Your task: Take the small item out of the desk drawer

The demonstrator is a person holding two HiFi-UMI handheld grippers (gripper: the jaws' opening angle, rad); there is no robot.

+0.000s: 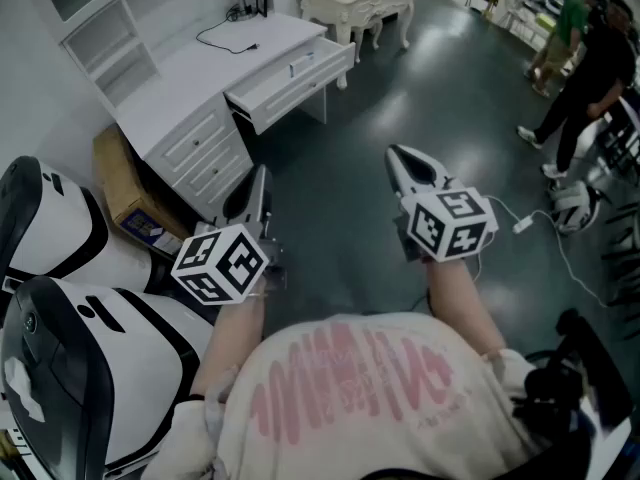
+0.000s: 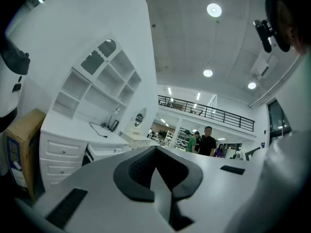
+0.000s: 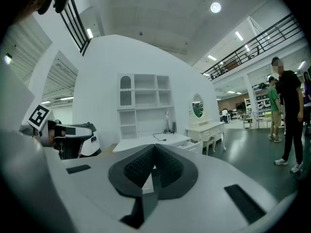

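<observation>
A white desk (image 1: 190, 78) with a shelf unit stands at the upper left of the head view. Its wide top drawer (image 1: 295, 73) is pulled open, and a small, thin item (image 1: 293, 67) lies inside; it is too small to identify. Both grippers hang in the air well short of the desk, over the dark floor. My left gripper (image 1: 259, 174) points toward the desk's drawer stack, shut and holding nothing. My right gripper (image 1: 398, 154) is also shut and holding nothing. The left gripper view shows the desk (image 2: 73, 130) beyond the closed jaws (image 2: 155, 150). The right gripper view shows the open drawer (image 3: 192, 144) beyond the closed jaws (image 3: 154, 148).
A cardboard box (image 1: 125, 183) leans beside the desk. A white-and-black machine (image 1: 60, 298) fills the lower left. A cream dressing table (image 1: 360, 3) stands behind the desk. People (image 1: 590, 68) stand at the far right, and a cable with a plug block (image 1: 525, 223) lies on the floor.
</observation>
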